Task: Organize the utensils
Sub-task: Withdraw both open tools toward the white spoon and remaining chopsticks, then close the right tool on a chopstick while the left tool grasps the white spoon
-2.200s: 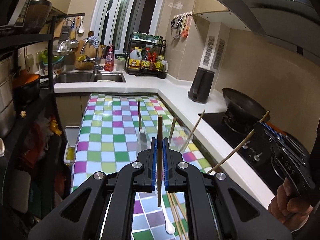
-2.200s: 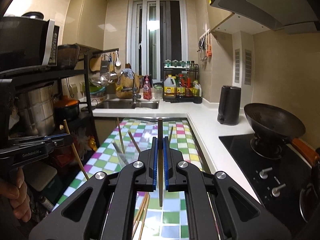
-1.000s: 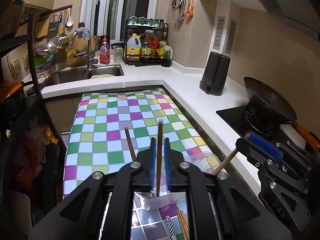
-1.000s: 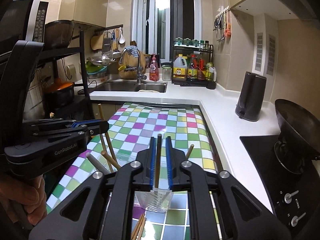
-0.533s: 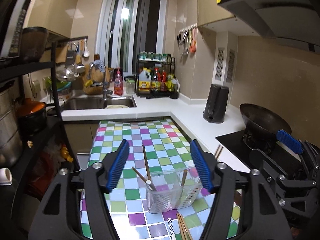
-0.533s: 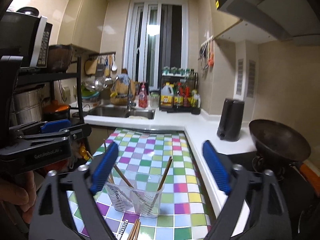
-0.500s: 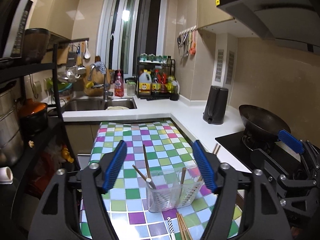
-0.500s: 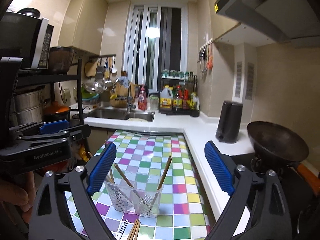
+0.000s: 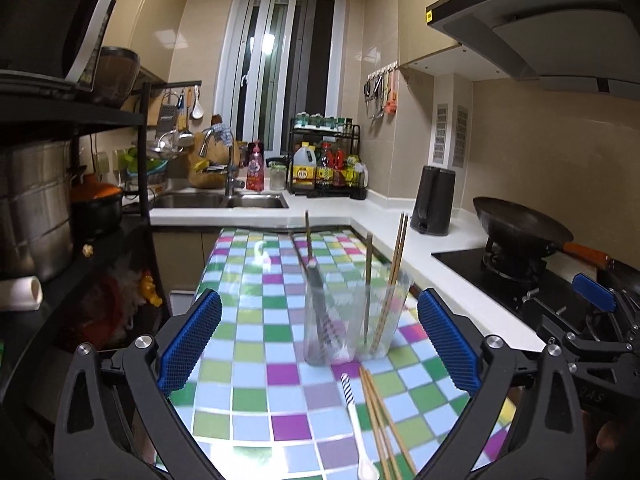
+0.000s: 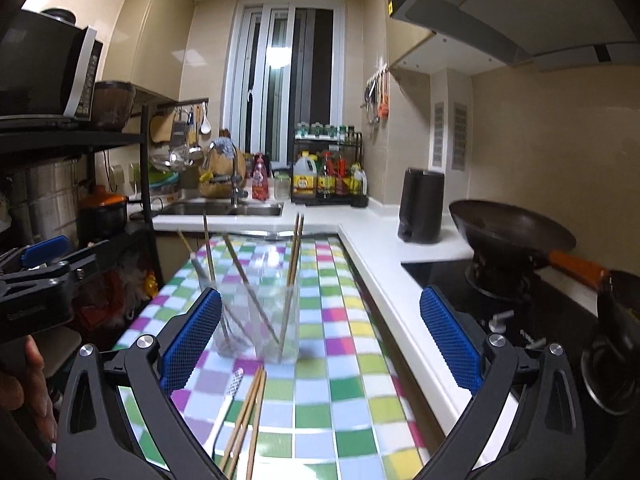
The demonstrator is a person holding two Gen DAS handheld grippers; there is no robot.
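A clear plastic cup (image 9: 356, 320) (image 10: 260, 320) stands on the checkered tablecloth (image 9: 256, 344) (image 10: 340, 360) with several chopsticks (image 9: 396, 264) (image 10: 294, 256) and a dark utensil upright in it. In front of it lie loose chopsticks (image 9: 380, 420) (image 10: 246, 420) and a white spoon (image 9: 352, 412) (image 10: 230, 396) with a striped handle. My left gripper (image 9: 318, 308) hangs short of the cup, jaws opening wide, nothing between the pads. My right gripper (image 10: 320, 300) is the same, jaws opening and empty. Each gripper shows at the edge of the other's view.
A wok (image 9: 520, 224) sits on the stove at the right, with a black kettle (image 9: 434, 200) on the white counter behind it. The sink (image 9: 216, 200) and a bottle rack (image 9: 326, 160) are at the back. A black shelf rack with pots (image 9: 60, 220) lines the left side.
Both grippers were shut on a chopstick over the cup. Both have let go, opened wide and drawn back from the cup, which now holds the chopsticks.
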